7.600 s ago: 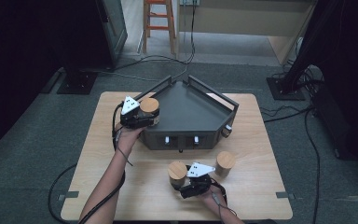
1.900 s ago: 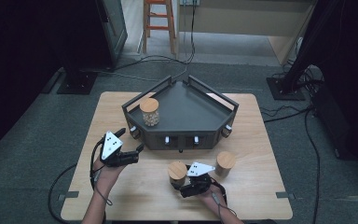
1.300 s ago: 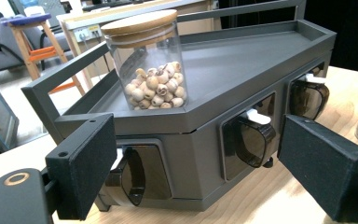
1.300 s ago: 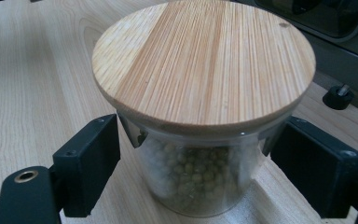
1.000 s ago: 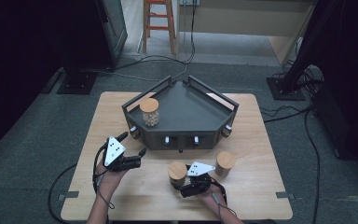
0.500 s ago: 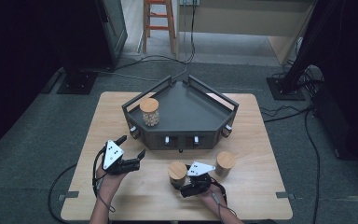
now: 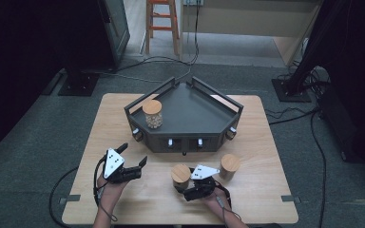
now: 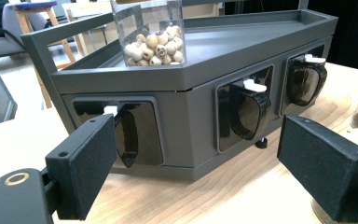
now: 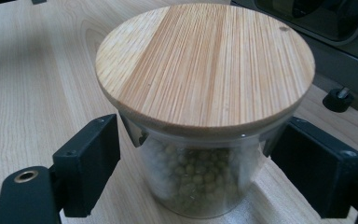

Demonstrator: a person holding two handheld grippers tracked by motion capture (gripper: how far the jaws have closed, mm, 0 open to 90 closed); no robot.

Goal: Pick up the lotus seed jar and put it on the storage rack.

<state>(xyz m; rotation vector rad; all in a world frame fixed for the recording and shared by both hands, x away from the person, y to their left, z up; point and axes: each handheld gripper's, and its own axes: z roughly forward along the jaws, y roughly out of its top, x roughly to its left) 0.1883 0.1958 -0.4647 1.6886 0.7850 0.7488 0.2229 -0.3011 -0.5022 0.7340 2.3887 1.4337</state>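
Observation:
A glass jar of green beans with a round wooden lid (image 9: 205, 65) stands on the table in front of the dark tray unit (image 7: 185, 142). My right gripper (image 7: 184, 183) has its jaws on either side of this jar (image 7: 180, 174), with narrow gaps showing at both pads, so it is open. My left gripper (image 7: 134, 154) hovers open and empty over the near left of the table, pointing at the unit's front (image 8: 186, 116). A jar of pale beads (image 7: 152, 114) stands on the tray's left corner.
Another wood-lidded jar (image 7: 229, 166) stands just right of my right gripper. The unit's front carries three dark scoop-shaped dispensers with white tabs (image 8: 249, 109). A stool (image 7: 160, 21) and cables lie on the floor beyond the table.
My left gripper released the pale-bead jar on the tray, drew back to the near left of the table and has since sunk a little. The right gripper and its jar have stayed still.

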